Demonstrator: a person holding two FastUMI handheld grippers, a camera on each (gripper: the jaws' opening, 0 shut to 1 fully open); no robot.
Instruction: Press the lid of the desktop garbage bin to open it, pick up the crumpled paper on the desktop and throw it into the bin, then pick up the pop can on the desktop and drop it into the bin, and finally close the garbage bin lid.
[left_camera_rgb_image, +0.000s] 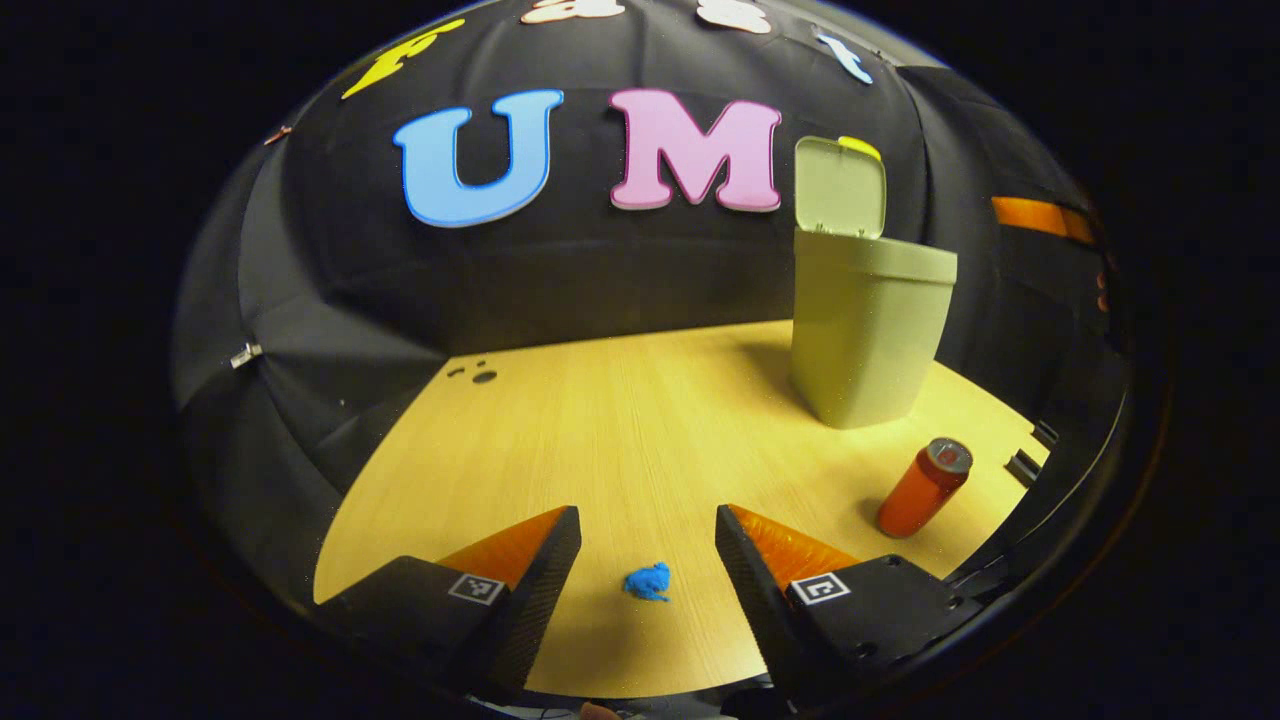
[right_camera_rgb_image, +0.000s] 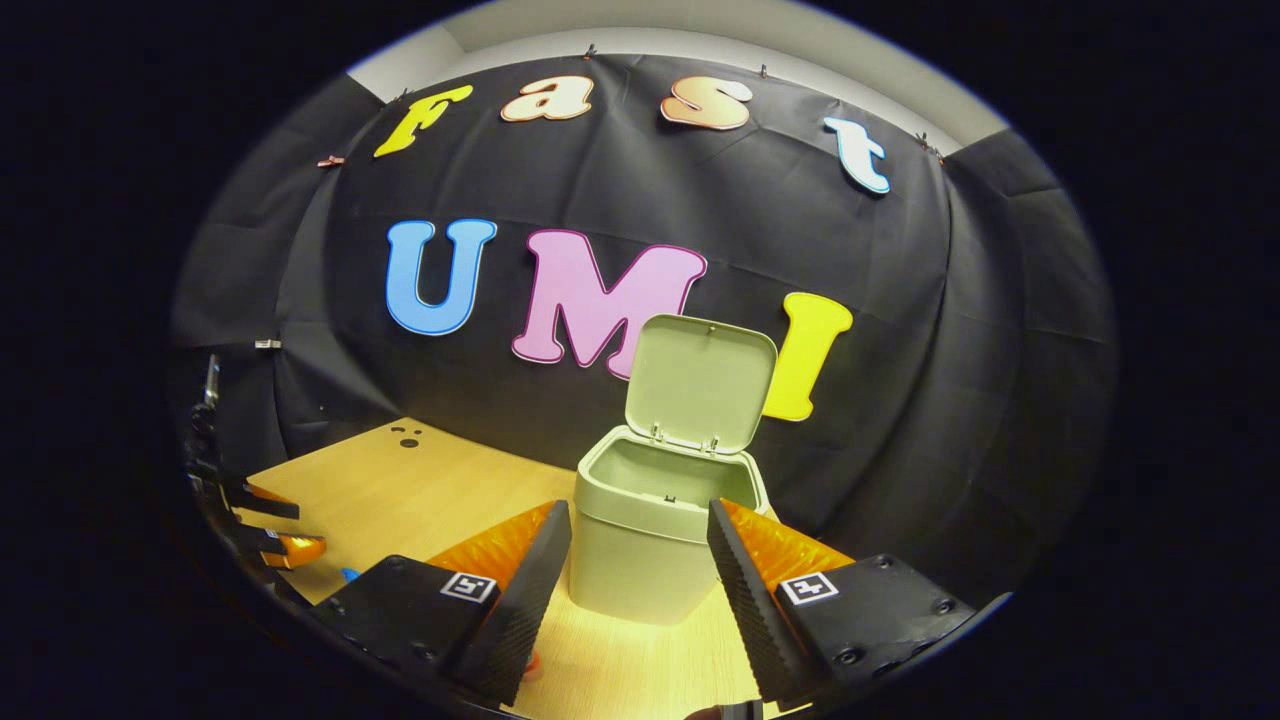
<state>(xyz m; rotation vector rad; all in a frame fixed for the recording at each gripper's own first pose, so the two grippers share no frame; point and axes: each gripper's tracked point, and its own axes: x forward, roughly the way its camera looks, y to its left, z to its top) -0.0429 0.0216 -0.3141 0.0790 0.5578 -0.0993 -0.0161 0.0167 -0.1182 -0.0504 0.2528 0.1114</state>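
The left gripper (left_camera_rgb_image: 648, 545) hangs over the wooden desktop (left_camera_rgb_image: 620, 420) with its jaws spread wide, nothing between them but the crumpled paper (left_camera_rgb_image: 648, 582), a small blue wad lying on the wood at 6 o'clock in the left gripper view. The pop can (left_camera_rgb_image: 925, 487) stands tilted-looking at 4 o'clock, just in front of the garbage bin (left_camera_rgb_image: 868, 335), which sits at 2 o'clock with its lid (left_camera_rgb_image: 841, 187) upright.

The right gripper view looks down into the garbage bin (right_camera_rgb_image: 655, 530) from closer: the lid (right_camera_rgb_image: 700, 385) is swung up at 12 o'clock of the body, and the open mouth is visible, its bottom hidden. The right gripper (right_camera_rgb_image: 640, 565) has its jaws spread, flanking the bin without touching it. At 9 o'clock the left gripper (right_camera_rgb_image: 265, 525) appears at the edge, above the desktop (right_camera_rgb_image: 400, 490).
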